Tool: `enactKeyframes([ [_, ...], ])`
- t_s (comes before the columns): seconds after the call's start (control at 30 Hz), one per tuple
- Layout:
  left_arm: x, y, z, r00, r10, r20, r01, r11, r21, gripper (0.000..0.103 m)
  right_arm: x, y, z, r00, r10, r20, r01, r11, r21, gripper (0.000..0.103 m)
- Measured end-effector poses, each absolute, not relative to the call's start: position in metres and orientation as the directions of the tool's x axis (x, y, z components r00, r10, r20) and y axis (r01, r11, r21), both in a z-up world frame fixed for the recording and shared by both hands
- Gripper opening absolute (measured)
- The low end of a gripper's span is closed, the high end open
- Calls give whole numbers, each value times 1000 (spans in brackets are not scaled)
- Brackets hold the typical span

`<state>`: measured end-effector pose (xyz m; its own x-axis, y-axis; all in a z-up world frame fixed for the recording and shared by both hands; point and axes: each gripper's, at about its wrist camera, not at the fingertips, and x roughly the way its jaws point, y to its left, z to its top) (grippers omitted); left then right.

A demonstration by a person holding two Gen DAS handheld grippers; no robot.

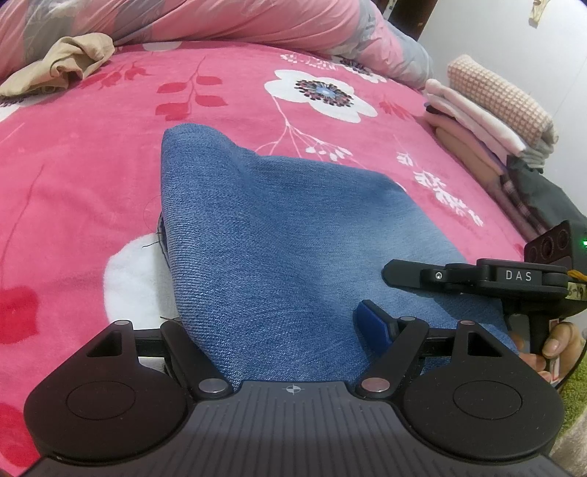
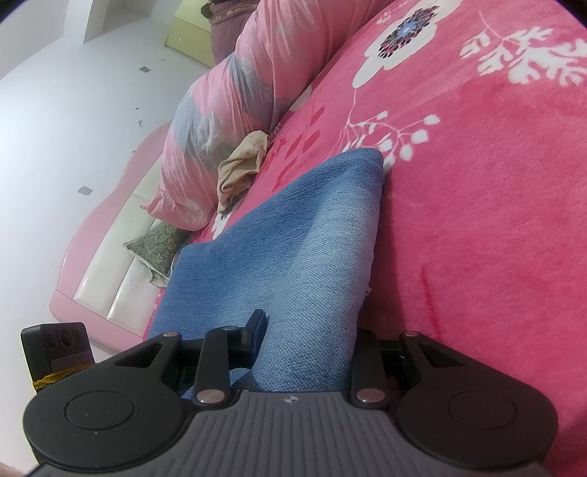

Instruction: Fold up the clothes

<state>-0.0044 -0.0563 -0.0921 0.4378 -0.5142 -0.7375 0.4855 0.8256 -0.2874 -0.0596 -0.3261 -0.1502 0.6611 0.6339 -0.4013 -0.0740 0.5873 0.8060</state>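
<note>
Pink fleece bedspread [image 1: 91,165] with white flowers covers the bed; a rolled pink-and-grey quilt [image 1: 220,22] lies along its far side.

Denim garment [image 1: 264,235]: partly folded, blue. It lies on the bedspread straight ahead of both tongs, its near edge running in between the fingers of each.

Left gripper [image 1: 293,330]: jaws stand wide, with denim between the fingers. The right-hand blue pad [image 1: 372,324] sits just off the cloth, so read it as released, not pinching. Your hand [image 1: 557,345] shows at the right edge, on the other tool.

Right gripper [image 2: 306,330]: narrower. The fabric bunches into a ridge between its fingers, so it looks clenched on the denim.

Handling, as a judgement:
- Denim is heavy for cloth and fairly stiff. It holds a ridge and a crease.
- It is not slippery and not fragile, and the fleece below will drag on it.
- Take it at an edge or corner through all layers, deep in the pads. A shallow bite may slip under the weight.
- Lift both corners together, or the fold skews.

Containers: none in view. A stack of folded clothes [image 1: 491,121] sits beyond the right gripper near the bed's edge. A crumpled beige garment [image 1: 62,62] lies far ahead to the left, against the quilt.
</note>
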Motion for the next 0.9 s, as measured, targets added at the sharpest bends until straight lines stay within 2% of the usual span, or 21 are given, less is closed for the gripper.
enactKeyframes([
  [0.1, -5, -56, -92, 441, -520, -732, 487, 823, -291, 77, -59, -325, -150, 663, 631, -402, -72, 589, 805, 31],
  [0.23, -5, -49, -86, 452, -554, -699, 494, 808, -322, 69, -59, -318, -133, 677, 597, -430, -87, 646, 759, 32],
  [0.43, 20, -48, -75, 425, -637, -643, 502, 757, -418, 66, -54, -324, -99, 727, 553, -407, -137, 698, 703, 32],
  [0.57, 32, -66, -72, 405, -672, -620, 536, 724, -434, 66, -51, -341, -87, 754, 522, -399, -125, 710, 693, 32],
  [0.73, 42, -86, -90, 325, -702, -634, 540, 688, -485, 64, -54, -365, -99, 752, 502, -428, -62, 700, 712, 32],
  [0.9, 38, -98, -101, 320, -690, -649, 551, 693, -466, 64, -57, -379, -123, 745, 502, -439, -13, 669, 743, 32],
])
